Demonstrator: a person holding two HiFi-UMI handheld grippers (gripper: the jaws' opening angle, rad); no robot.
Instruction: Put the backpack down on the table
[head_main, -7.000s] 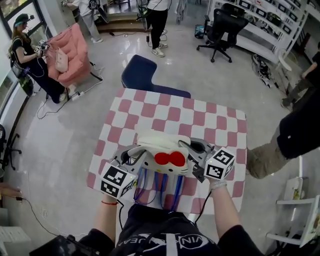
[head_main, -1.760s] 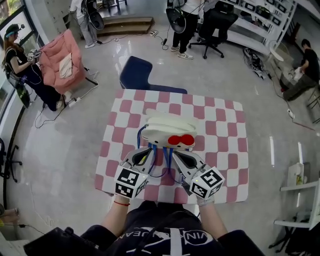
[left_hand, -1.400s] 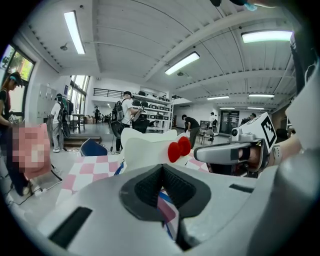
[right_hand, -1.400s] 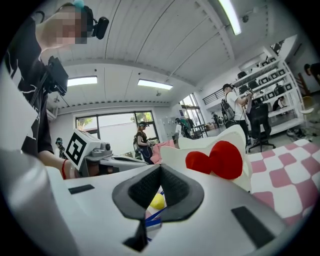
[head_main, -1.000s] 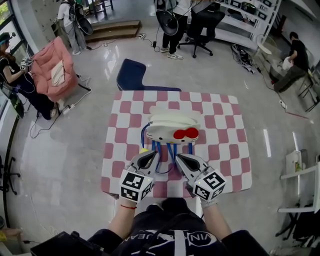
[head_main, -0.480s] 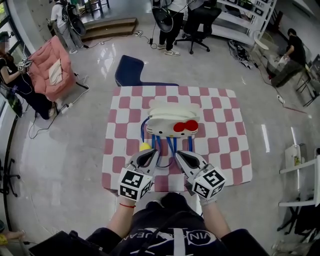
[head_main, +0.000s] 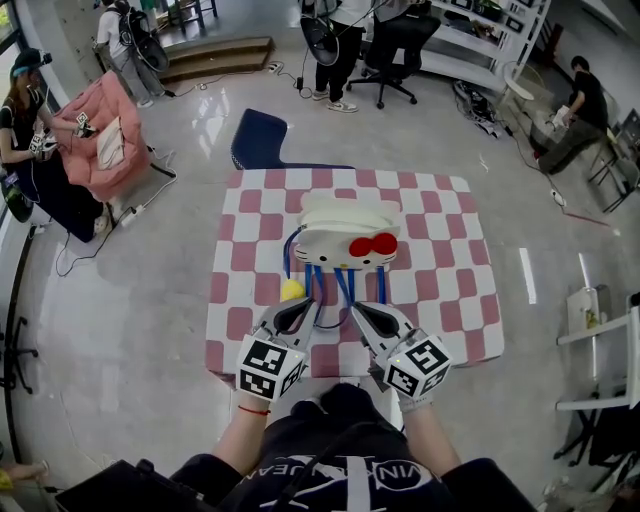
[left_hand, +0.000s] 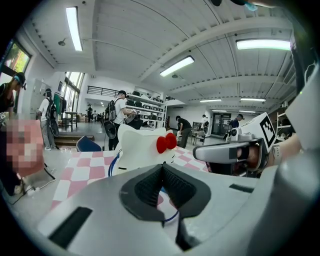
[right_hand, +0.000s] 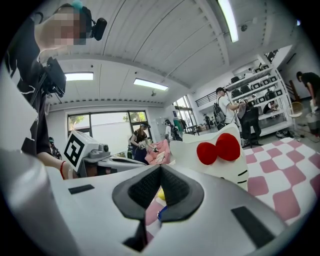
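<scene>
**Backpack resting on the table, both grippers shut and drawn close to the person**

A white backpack shaped like a cartoon cat's head, with a red bow on its front, sits near the middle of a table covered in pink and white checks. It rests on the cloth under its own weight, and nothing holds it up. Its blue straps trail loosely over the cloth toward the person. A small yellow object lies just beside the straps on the left; what it is cannot be told.

The left gripper and the right gripper hover side by side over the near part of the table, pointing at the backpack but apart from its body. Their tips are close to the ends of the straps. In each gripper's own view the two dark pads are pressed together with nothing pinched between them. A bit of blue strap shows beyond the pads, not in them.

Judging by this, the task looks essentially done: the backpack is down, steady, and released. Nothing appears left except to take the hands away.

Farther out, a dark blue chair stands at the table's far side. Several people and an office chair are scattered around the shiny floor.
</scene>
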